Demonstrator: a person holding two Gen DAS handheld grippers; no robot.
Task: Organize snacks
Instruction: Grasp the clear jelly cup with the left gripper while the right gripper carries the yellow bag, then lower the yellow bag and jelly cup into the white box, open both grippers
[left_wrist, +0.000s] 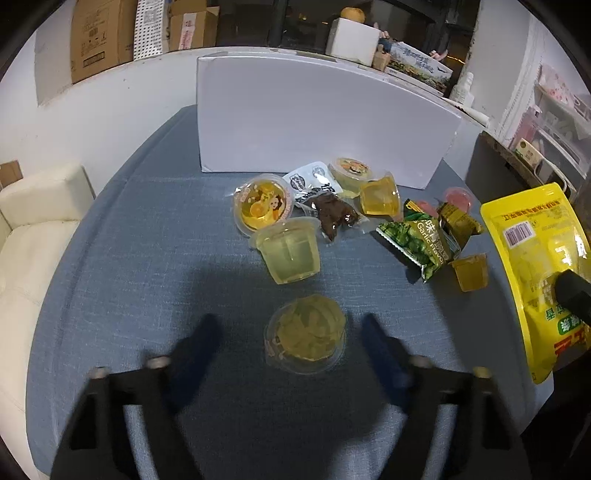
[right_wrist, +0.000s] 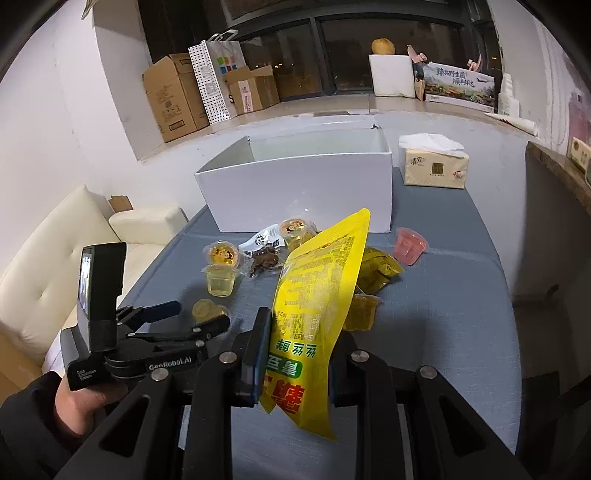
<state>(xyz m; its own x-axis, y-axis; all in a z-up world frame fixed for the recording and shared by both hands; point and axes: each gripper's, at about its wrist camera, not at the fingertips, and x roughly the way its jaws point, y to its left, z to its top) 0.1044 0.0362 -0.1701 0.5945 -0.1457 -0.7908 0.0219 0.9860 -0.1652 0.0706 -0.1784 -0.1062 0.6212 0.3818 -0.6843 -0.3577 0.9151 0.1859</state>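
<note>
My left gripper (left_wrist: 291, 328) is open, its fingers either side of an upside-down jelly cup (left_wrist: 306, 338) on the blue cloth, apart from it. It also shows in the right wrist view (right_wrist: 207, 312). My right gripper (right_wrist: 299, 350) is shut on a large yellow snack bag (right_wrist: 314, 295) and holds it above the table; the bag also shows in the left wrist view (left_wrist: 535, 266). An open white box (right_wrist: 303, 192) stands at the back. Before it lie several jelly cups (left_wrist: 290, 249), a dark meat packet (left_wrist: 332, 214) and a green pea packet (left_wrist: 415, 236).
A tissue pack (right_wrist: 434, 164) stands right of the box. A pink jelly cup (right_wrist: 409, 245) sits at the right. A cream sofa (right_wrist: 55, 251) is left of the table. Cardboard boxes (right_wrist: 173, 96) line the window sill behind.
</note>
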